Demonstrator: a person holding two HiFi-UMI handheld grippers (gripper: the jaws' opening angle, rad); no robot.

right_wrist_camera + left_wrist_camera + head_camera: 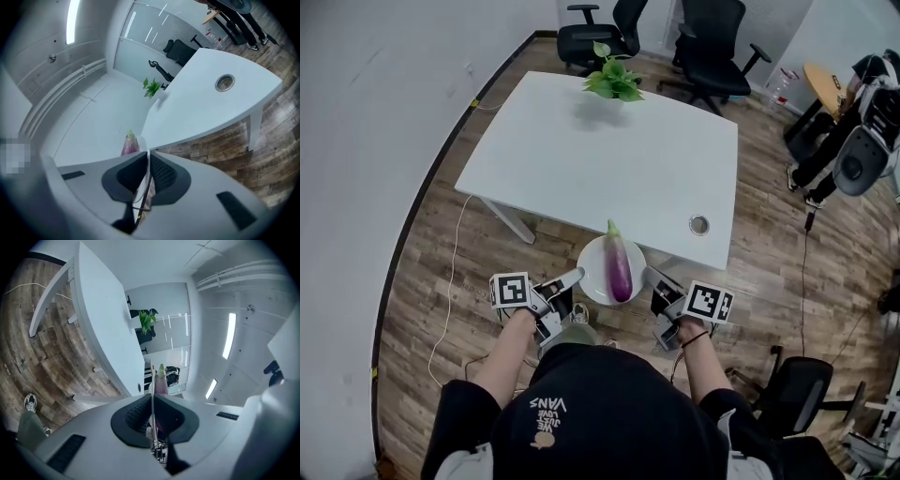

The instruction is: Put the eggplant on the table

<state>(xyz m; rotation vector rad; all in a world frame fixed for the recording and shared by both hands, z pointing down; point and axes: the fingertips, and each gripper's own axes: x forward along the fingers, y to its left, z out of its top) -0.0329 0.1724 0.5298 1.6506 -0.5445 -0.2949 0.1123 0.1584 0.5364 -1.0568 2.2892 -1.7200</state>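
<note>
A purple eggplant (pixel 619 266) with a green stem lies on a white plate (pixel 592 272). The plate is carried in the air just short of the white table's (pixel 581 150) near edge. My left gripper (pixel 574 277) is shut on the plate's left rim, and my right gripper (pixel 652 278) is shut on its right rim. In the left gripper view the plate's edge (pixel 152 399) runs between the dark pads, with the eggplant (pixel 161 378) beyond. The right gripper view shows the plate rim (pixel 145 171) pinched the same way, and the eggplant (pixel 129 144) behind it.
A potted green plant (pixel 612 79) stands at the table's far edge. A round cable hole (pixel 699 224) sits near the table's near right corner. Office chairs (pixel 712 47) stand beyond the table, another chair (pixel 797 398) at the lower right. A cable (pixel 450 281) trails on the wooden floor at the left.
</note>
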